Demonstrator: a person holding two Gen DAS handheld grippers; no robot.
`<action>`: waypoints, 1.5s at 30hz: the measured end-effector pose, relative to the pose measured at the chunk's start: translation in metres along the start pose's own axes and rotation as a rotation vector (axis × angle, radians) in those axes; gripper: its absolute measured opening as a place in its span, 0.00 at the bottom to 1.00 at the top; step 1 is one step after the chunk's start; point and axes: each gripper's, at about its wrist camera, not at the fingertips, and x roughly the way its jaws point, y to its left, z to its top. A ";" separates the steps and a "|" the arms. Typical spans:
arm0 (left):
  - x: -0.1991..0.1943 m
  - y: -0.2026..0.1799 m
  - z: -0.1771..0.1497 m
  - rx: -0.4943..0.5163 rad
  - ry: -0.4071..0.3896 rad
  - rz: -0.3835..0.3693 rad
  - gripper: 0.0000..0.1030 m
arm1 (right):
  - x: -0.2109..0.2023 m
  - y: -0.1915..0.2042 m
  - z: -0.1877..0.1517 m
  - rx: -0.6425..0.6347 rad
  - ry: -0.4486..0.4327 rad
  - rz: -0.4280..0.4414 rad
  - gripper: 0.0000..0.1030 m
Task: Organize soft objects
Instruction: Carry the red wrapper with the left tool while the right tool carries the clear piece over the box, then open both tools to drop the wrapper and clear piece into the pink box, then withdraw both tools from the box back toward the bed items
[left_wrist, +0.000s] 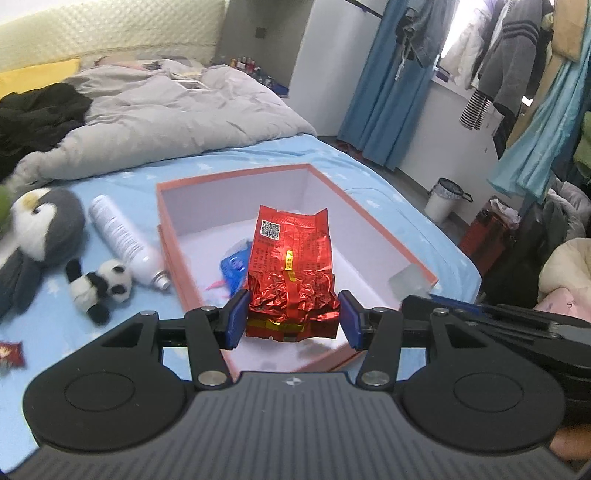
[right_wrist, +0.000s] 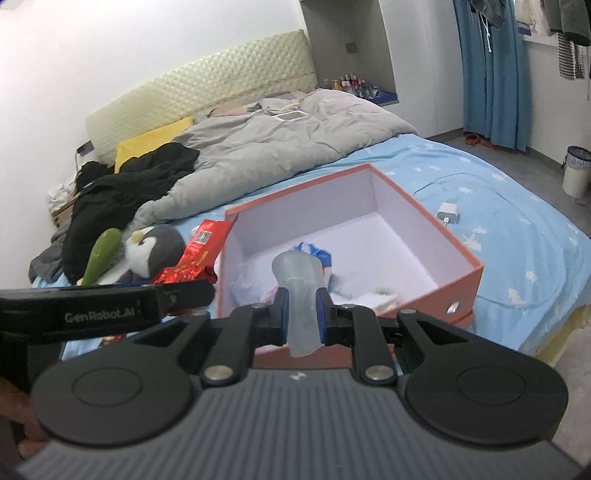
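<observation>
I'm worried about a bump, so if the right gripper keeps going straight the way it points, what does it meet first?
Probably the crumpled wrappers on the floor of the orange box. The right gripper, shut on a frosted soft tube, seems to clear the near wall, though depth is unclear.

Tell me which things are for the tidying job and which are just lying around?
For the job: red foil packet in the left gripper, frosted soft tube in the right gripper, box, penguin toy, panda toy.

Just lying around: grey duvet, black clothes, charger, bin.
</observation>
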 end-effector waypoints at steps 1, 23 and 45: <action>0.008 -0.001 0.006 0.007 0.009 -0.001 0.56 | 0.007 -0.005 0.004 0.008 0.012 -0.002 0.19; 0.143 0.023 0.056 -0.004 0.221 -0.003 0.64 | 0.128 -0.062 0.027 0.085 0.246 -0.071 0.31; 0.024 0.006 0.042 0.020 0.056 -0.014 0.64 | 0.053 -0.029 0.025 0.070 0.145 -0.045 0.43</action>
